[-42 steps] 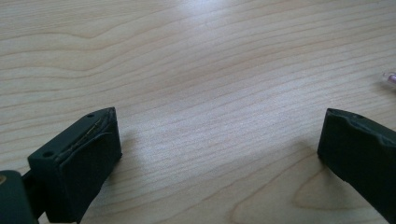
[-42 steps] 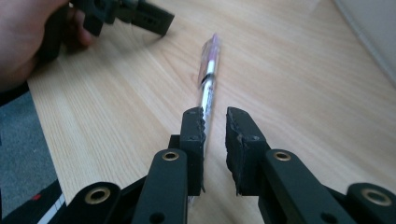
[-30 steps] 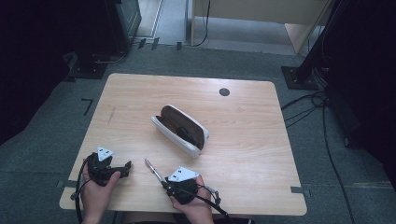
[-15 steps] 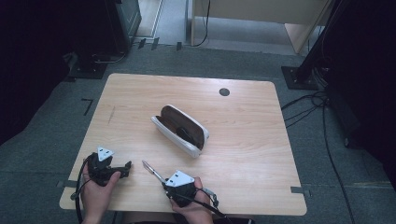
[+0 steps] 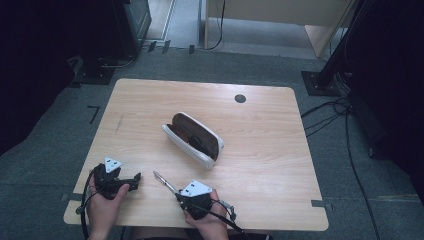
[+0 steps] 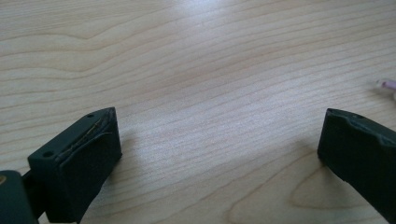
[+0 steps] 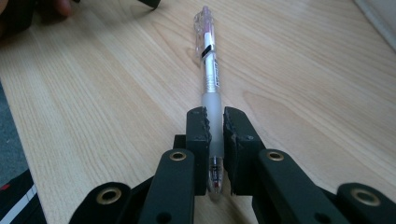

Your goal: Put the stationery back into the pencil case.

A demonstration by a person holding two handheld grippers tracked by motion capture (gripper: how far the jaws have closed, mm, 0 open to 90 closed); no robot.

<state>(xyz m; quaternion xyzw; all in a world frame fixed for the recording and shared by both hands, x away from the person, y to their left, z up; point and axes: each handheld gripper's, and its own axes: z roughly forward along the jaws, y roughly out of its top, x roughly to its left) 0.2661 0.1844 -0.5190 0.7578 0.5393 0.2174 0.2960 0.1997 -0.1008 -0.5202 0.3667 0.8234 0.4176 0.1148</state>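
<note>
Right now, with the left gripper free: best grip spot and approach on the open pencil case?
Take the pencil case by its near long white wall, coming down from above with one jaw inside the open mouth and one outside. It lies open side up, slanted across the table, so turn the left gripper to straddle that wall. Its jaws stand wide open.

Bare worktop [image 5: 280, 150] is left across the far strip and the whole right side, where passage is unhindered. The middle is taken up by an open pencil case [image 5: 194, 139] lying aslant. Between the case and the near edge, the way is narrowed by a pen [image 5: 163, 181] jutting out.
</note>
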